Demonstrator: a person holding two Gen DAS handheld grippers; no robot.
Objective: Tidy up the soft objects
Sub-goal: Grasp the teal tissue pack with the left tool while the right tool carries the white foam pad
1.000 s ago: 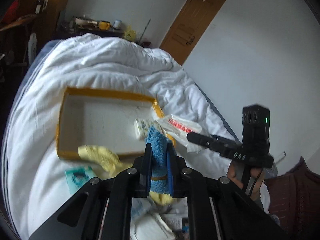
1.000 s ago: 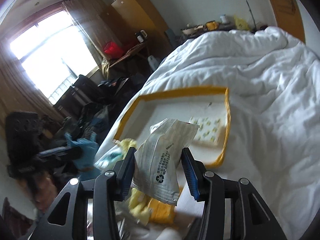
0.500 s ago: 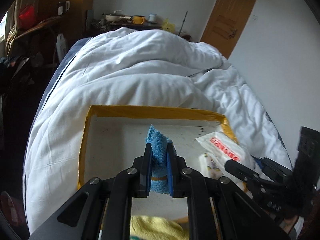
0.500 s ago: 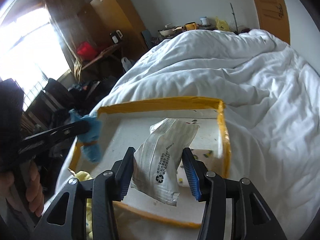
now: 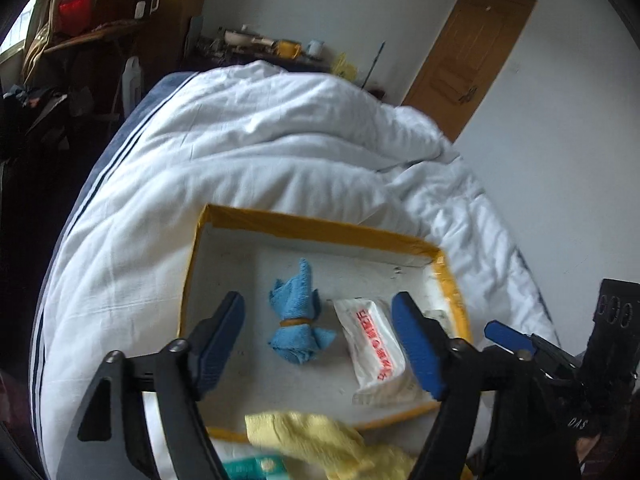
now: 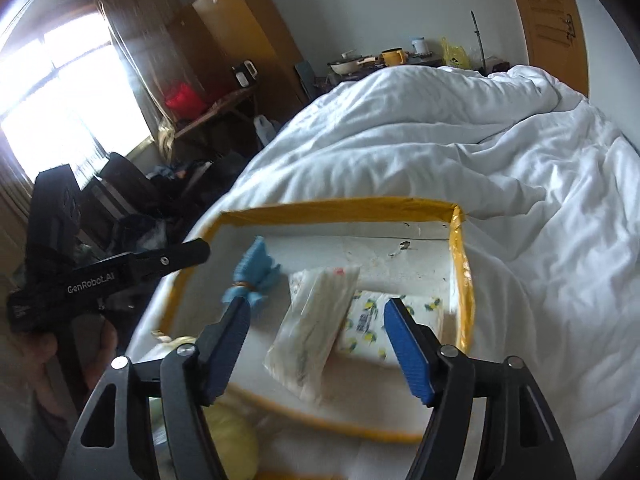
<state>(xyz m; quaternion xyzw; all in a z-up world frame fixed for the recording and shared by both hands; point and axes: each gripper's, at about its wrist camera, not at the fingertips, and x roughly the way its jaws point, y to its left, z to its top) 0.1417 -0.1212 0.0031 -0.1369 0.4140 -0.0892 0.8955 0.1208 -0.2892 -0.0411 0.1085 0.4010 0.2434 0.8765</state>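
The left gripper (image 5: pixel 320 344) jaws are opening above the blue banded cloth bundle (image 5: pixel 298 314), not touching it. The right gripper (image 6: pixel 316 344) jaws are opening too; the white plastic packet (image 6: pixel 316 328) lies free in the yellow-rimmed white tray (image 5: pixel 320 222).

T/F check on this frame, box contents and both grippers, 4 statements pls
1. The blue cloth lies in the yellow-edged box. True.
2. The left gripper is shut on the cloth. False: its jaws are opening, clear of the cloth.
3. The white packet lies in the box. True.
4. The yellow cloth lies at the middle of the box floor. False: it drapes over the near rim.
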